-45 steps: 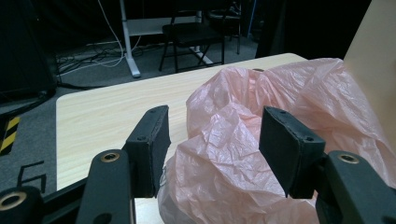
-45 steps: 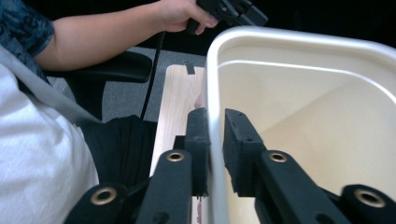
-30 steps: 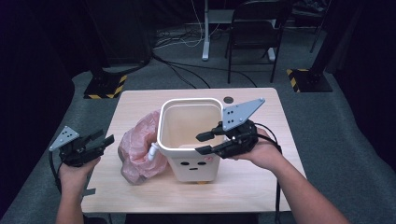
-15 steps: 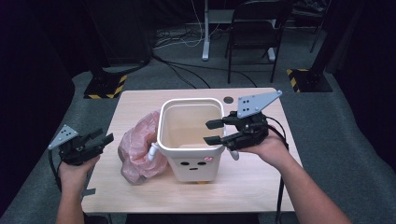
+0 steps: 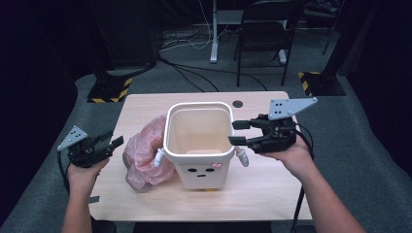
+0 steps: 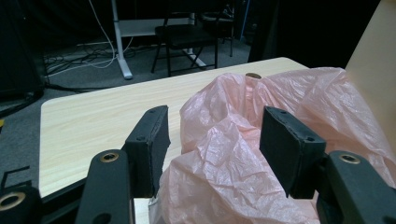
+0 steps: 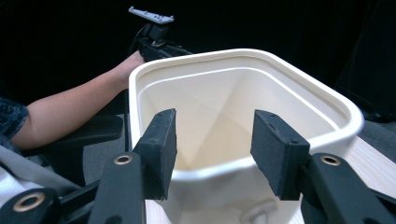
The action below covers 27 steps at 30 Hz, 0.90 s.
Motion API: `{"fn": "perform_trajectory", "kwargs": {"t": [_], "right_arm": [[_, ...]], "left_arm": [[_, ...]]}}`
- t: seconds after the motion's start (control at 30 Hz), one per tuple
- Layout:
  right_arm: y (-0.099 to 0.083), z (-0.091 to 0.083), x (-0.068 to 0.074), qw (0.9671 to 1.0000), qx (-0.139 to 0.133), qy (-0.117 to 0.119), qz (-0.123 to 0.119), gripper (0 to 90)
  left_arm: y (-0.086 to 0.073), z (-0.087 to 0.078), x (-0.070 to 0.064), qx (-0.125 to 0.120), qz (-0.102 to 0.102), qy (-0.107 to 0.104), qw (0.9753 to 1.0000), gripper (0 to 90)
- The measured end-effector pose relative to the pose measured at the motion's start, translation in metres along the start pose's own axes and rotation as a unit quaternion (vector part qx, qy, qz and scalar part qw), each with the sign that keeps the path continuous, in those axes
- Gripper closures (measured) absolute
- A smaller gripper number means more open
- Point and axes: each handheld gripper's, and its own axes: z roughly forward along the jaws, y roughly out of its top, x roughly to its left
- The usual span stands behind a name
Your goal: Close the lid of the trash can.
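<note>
Both claws gape wide and empty: right gripper point(image 5: 236, 132) beside the bin point(image 5: 198, 145) rim, left gripper point(image 5: 115, 141) facing the pink bag point(image 5: 143, 155) (probably the liner) to seize next

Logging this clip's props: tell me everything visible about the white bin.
The bin is a cream-white, plastic-looking tub, squarish with rounded corners and a thick rolled rim. It stands upright near the middle of the table, open and empty. Its front bears a small face: two dark eyes and a pink cheek mark. A small white arm sticks out on each side. A crumpled pink bag lies against its left side. Neither gripper touches it.
</note>
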Motion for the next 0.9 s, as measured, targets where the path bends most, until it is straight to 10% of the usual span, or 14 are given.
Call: {"fn": "perform_trajectory", "kwargs": {"t": [0.43, 0.9], "right_arm": [[-0.033, -0.03, -0.016, 0.9945, -0.028, -0.087, 0.05, 48.3], [-0.086, -0.044, -0.022, 0.9785, -0.009, -0.198, 0.058, 47.8]], "left_arm": [[0.003, 0.017, -0.003, 0.008, 0.004, -0.015, 0.9998, 42.1], [0.0, 0.02, -0.002, 0.012, 0.002, -0.019, 0.9998, 42.0]]}}
